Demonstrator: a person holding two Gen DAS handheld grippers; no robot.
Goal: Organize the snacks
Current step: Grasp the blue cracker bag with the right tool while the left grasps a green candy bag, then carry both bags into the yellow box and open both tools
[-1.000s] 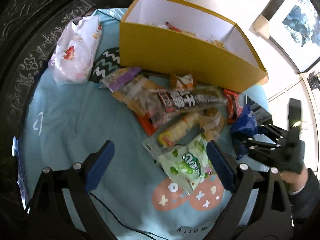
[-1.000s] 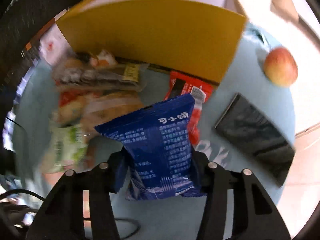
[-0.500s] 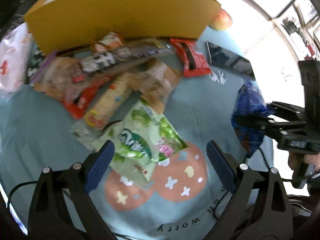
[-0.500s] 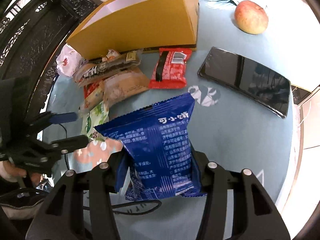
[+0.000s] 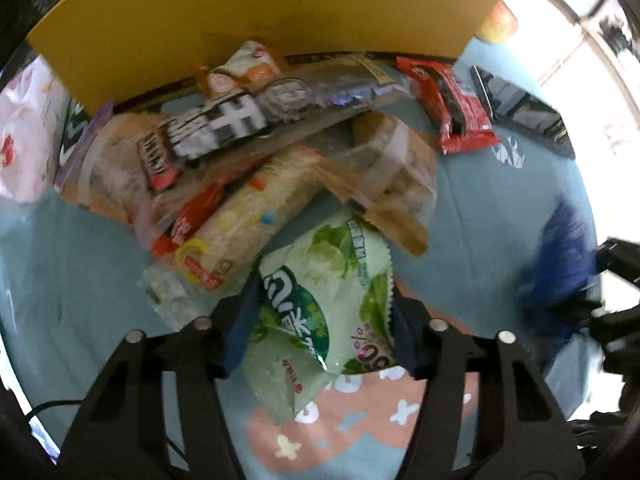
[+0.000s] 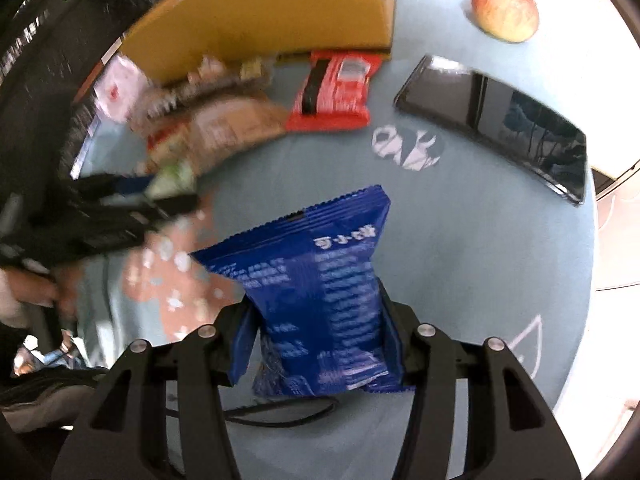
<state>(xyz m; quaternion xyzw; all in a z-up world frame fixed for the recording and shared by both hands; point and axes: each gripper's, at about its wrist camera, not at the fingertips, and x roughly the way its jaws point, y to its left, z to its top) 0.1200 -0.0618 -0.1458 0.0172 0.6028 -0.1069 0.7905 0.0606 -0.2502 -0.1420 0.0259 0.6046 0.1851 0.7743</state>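
Observation:
A green snack packet [image 5: 316, 264] lies on the blue cloth at the near edge of a snack pile. My left gripper [image 5: 322, 316] straddles it, its jaws closing, and both pads press into the crumpled packet. In the right wrist view that gripper [image 6: 132, 200] shows blurred at the left, with the green packet [image 6: 176, 178] at its tips. My right gripper [image 6: 320, 320] pinches a dark blue snack packet [image 6: 320, 272] upright above the cloth, its jaws easing open slightly. The yellow box [image 5: 260, 12] stands behind the pile.
A red wrapper [image 6: 332, 92] lies by the box corner, with a black phone [image 6: 492, 120] and an apple [image 6: 506, 8] to its right. A pink-and-white pack [image 5: 24, 132] sits far left. A black cable [image 6: 280, 416] trails under the right gripper. A dark carved frame borders the left side.
My left gripper came down over the green packet and its jaws drew in around it. My right gripper pulled back from the yellow box, still carrying the blue packet.

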